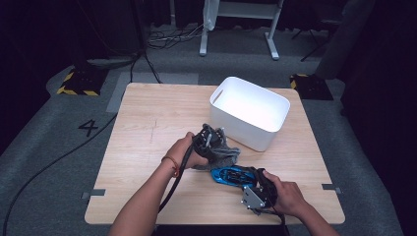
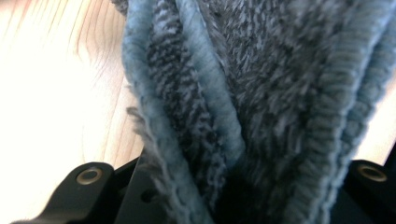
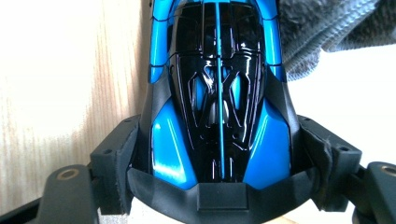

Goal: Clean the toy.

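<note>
A grey fuzzy knitted cloth [image 1: 223, 155] lies bunched at the middle of the wooden table [image 1: 147, 123]. My left gripper [image 1: 209, 142] is shut on the cloth's left side; in the left gripper view its folds [image 2: 261, 107] bulge up from between the jaws. Just in front of the cloth sits a glossy blue and black toy car [image 1: 232, 176]. My right gripper [image 1: 253, 187] is shut on the car's rear end, with a jaw pad pressed against each side of its body [image 3: 219, 107]. The cloth [image 3: 327, 28] touches the car's far end.
A white plastic bin [image 1: 250, 112] stands empty at the back right of the table, just beyond the cloth. Black cables trail from both grippers off the table's front edge. Grey carpet floor surrounds the table, with a white desk frame [image 1: 238, 27] further back.
</note>
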`<state>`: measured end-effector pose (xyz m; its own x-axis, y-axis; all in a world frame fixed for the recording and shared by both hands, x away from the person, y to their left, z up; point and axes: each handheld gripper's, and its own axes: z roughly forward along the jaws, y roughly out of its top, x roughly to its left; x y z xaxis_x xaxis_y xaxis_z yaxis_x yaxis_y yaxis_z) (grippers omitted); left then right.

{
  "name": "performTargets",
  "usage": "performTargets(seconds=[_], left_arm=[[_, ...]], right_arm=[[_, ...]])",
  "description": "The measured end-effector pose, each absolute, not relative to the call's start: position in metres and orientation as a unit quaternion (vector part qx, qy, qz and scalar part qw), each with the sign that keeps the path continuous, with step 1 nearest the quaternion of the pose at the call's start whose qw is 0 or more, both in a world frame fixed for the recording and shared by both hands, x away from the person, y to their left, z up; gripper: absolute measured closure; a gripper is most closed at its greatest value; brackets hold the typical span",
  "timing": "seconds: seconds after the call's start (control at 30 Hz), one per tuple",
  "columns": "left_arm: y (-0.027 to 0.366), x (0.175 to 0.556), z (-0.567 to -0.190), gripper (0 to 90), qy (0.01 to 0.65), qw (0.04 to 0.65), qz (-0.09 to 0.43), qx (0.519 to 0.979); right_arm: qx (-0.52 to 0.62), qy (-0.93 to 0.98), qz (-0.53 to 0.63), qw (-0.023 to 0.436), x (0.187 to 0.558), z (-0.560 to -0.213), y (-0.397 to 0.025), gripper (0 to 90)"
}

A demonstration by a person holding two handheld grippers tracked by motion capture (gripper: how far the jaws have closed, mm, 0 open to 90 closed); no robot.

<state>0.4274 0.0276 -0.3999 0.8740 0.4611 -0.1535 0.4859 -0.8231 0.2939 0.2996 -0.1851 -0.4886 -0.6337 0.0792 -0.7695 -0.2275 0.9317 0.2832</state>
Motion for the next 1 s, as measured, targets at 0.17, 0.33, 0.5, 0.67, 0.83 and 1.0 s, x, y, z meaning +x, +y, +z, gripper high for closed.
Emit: performTargets(seconds=[0.17, 0.33, 0.5, 0.67, 0.83, 1.0], left_arm=[[0.005, 0.424, -0.391, 76.2, 0.224, 0.163, -0.039, 0.96], [-0.02, 0.426, -0.395, 76.1, 0.206, 0.141, -0.035, 0.968], [-0.004, 0.428, -0.401, 76.2, 0.211, 0.163, -0.046, 0.963], [0.025, 0.415, -0.407, 74.8, 0.198, 0.197, 0.011, 0.96], [0.061, 0.393, -0.414, 72.2, 0.195, 0.254, 0.04, 0.947], [0.082, 0.368, -0.423, 71.1, 0.168, 0.292, 0.052, 0.94]], right_arm=[[-0.056, 0.877, 0.176, 0.443, 0.297, -0.489, -0.183, 24.9], [-0.063, 0.876, 0.173, 0.445, 0.295, -0.488, -0.182, 24.9], [-0.055, 0.881, 0.176, 0.436, 0.296, -0.489, -0.186, 25.0], [-0.022, 0.905, 0.224, 0.361, 0.304, -0.486, -0.193, 25.0], [0.071, 0.92, 0.3, 0.243, 0.325, -0.479, -0.211, 24.9], [0.141, 0.916, 0.355, 0.123, 0.347, -0.474, -0.225, 25.0]])
